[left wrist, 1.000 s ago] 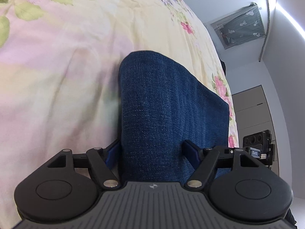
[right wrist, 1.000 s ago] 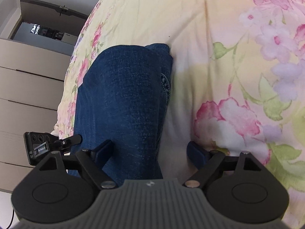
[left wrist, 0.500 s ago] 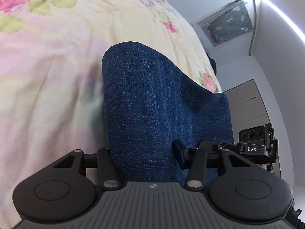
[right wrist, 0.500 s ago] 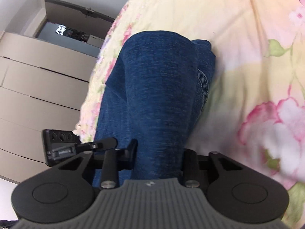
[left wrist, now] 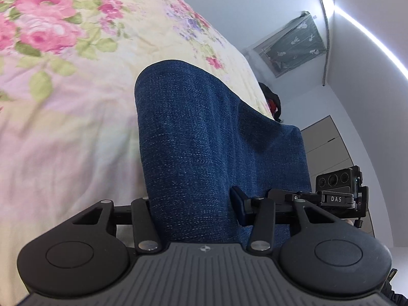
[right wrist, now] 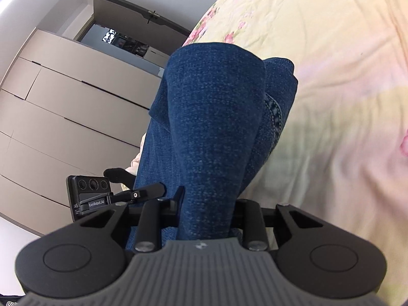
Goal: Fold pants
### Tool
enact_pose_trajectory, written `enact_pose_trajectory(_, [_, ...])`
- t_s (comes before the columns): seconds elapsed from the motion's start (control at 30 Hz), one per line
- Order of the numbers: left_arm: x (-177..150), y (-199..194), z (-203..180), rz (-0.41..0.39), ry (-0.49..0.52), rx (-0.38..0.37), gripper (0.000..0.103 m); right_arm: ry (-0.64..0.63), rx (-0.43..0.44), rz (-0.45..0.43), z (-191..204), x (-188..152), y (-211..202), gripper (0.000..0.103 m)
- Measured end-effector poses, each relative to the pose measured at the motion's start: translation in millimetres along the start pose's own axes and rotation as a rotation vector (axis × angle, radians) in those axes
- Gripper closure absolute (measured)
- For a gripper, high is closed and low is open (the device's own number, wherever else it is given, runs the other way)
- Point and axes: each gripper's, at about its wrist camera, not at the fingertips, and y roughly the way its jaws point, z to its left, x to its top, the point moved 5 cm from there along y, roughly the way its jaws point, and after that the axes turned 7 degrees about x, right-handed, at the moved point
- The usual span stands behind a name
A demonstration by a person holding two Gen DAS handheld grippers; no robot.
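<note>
1. Fingers [left wrist: 238, 204] of the left gripper [left wrist: 193, 204] press from both sides on a thick fold of the pants [left wrist: 204, 140], which are dark blue denim
2. Fingers [right wrist: 178, 199] of the right gripper [right wrist: 206, 204] are likewise closed on a bunched fold of the pants [right wrist: 216, 127], cloth filling the gap between them
3. Pants rise from both grips as a raised band over the bedspread [left wrist: 63, 102]; in the right view a stitched seam [right wrist: 274, 112] shows on the right side of the denim
4. Bedspread [right wrist: 331, 89], pale yellow with pink flowers, lies under and far beyond the pants
5. Right gripper [left wrist: 339, 191] shows just right of the denim in the left view, and the left gripper [right wrist: 102, 199] just left of it in the right view
6. Beige cabinets [right wrist: 63, 114] stand at left in the right view; a window [left wrist: 293, 40] hangs far right in the left view
</note>
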Motion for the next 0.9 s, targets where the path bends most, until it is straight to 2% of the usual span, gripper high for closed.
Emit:
enact_pose_trajectory(0.1, [-6,-14,12,-0.007,-0.018,0.018,0.05,0.007,-0.006,0.035,8,-14,14,0.08])
enact_pose_trajectory(0.27, [9,-43,24,-0.042,-0.012,0.062,0.05,0.009,0.011,0.056,26,-17,54,0.08])
enact_pose_trajectory(0.6, [71,-96,66,-0.133,-0.017,0.134,0.05,-0.044,0.043,0.084,72,30,139,0.08])
enact_pose_trajectory(0.9, [123,-127,124,-0.181,-0.052,0.186,0.05,-0.1,0.052,0.133,106,90,242,0.08])
